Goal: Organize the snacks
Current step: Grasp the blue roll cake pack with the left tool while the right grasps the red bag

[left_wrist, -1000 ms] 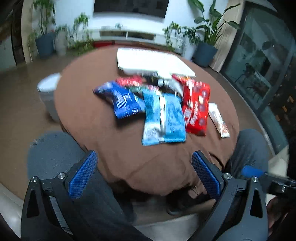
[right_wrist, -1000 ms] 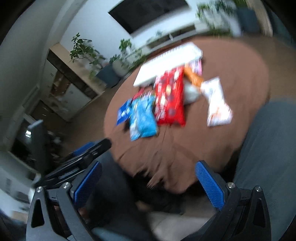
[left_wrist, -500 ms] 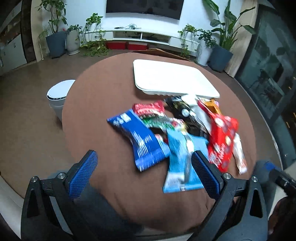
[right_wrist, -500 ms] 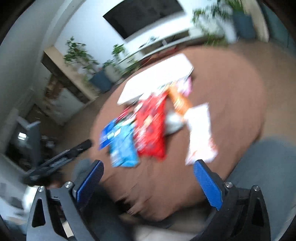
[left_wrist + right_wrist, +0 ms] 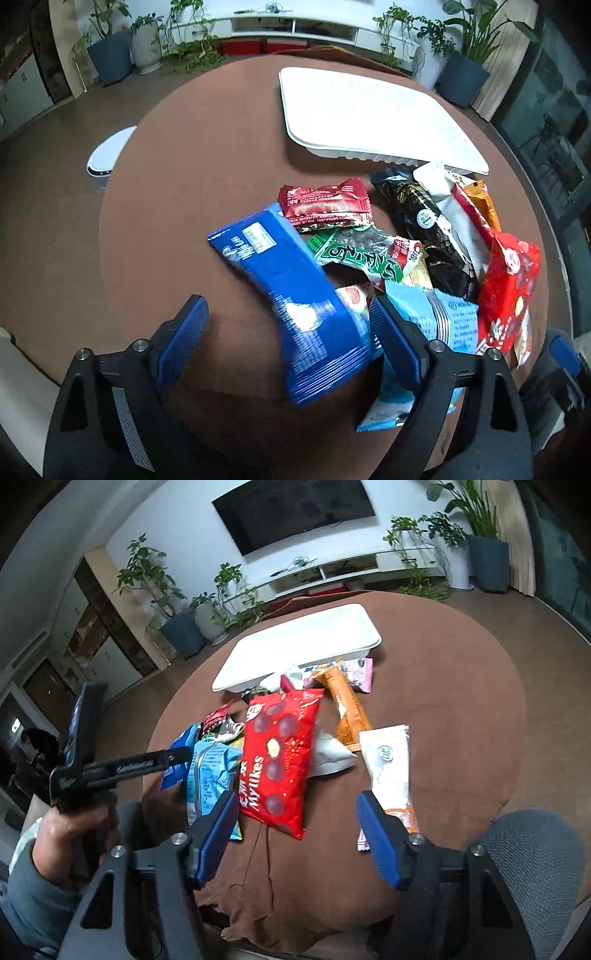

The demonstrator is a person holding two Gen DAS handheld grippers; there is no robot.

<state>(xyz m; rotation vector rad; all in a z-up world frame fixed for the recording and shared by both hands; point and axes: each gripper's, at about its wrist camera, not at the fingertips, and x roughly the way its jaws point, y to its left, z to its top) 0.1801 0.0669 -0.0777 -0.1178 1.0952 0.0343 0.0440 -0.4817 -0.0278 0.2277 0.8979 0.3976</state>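
Snacks: loose pile on the brown round table (image 5: 184, 192), none in the white tray (image 5: 369, 114).

Left gripper (image 5: 288, 332): jaws spread wide, nothing clamped. Dark blue biscuit pack (image 5: 291, 302) lies between the two blue pads (image 5: 181, 339), running from centre toward 11 o'clock; contact with either pad cannot be told. Light blue pack (image 5: 439, 325) sits partly behind the right-hand finger, at 4 o'clock. Outward from there: green nut packet (image 5: 362, 254) just beyond the blue pack, small red sachet (image 5: 325, 203) touching it at 12 o'clock, black packet (image 5: 421, 225) at 1 o'clock, white pouch (image 5: 447, 199) overlapping it, red Mylikes bag (image 5: 506, 288) at 3 o'clock. Tray at 1 o'clock beyond the pile, its near rim just beside the black packet and white pouch.

Right gripper (image 5: 295, 830): jaws wide apart, empty, hovering over the near table edge. Red Mylikes bag (image 5: 280, 753) directly ahead at 12 o'clock, its lower corner between the fingertips in view. White stick packet (image 5: 388, 768) at 1 o'clock, just beside the right-hand finger. Orange packet (image 5: 347, 709) beyond it, pink wrapper (image 5: 360, 668) at the tray's near rim. Grey-white pouch (image 5: 328, 755) tucked under the red bag's right edge. Light blue pack (image 5: 210, 771) at 10 o'clock. Tray (image 5: 295, 642) farther out at 12 o'clock. The left gripper (image 5: 177, 757) enters from 9 o'clock, held in the person's hand (image 5: 70, 827).
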